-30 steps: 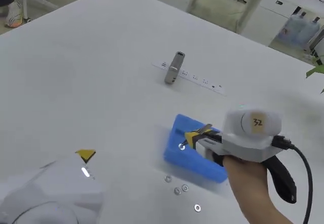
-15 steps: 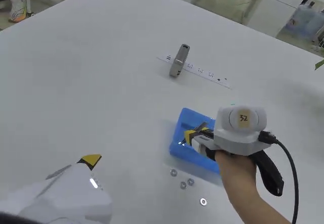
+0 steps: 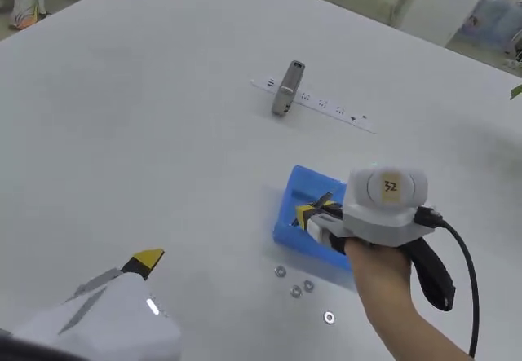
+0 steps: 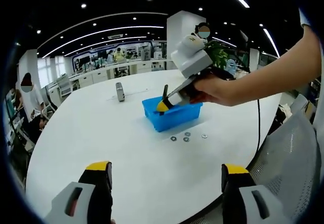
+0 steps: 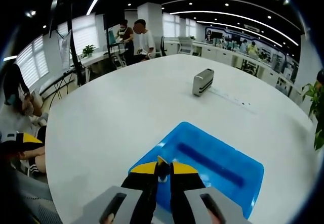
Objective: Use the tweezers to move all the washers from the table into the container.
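Right gripper (image 5: 163, 164): jaws pinched narrow on one pair of tweezers (image 5: 163, 172), tips over the near rim of the one blue container (image 5: 212, 166). Can't tell if the tweezers carry a washer. Four washers (image 3: 296, 292) lie loose on the desk (image 3: 163, 133), clustered just beside the container's near wall, between it and the desk's near edge. Left gripper (image 4: 167, 176): jaws wide, holding nothing, by the near edge, well apart from the container. One grey box (image 3: 287, 88) sits at the end of one power strip (image 3: 326, 108), toward the far edge.
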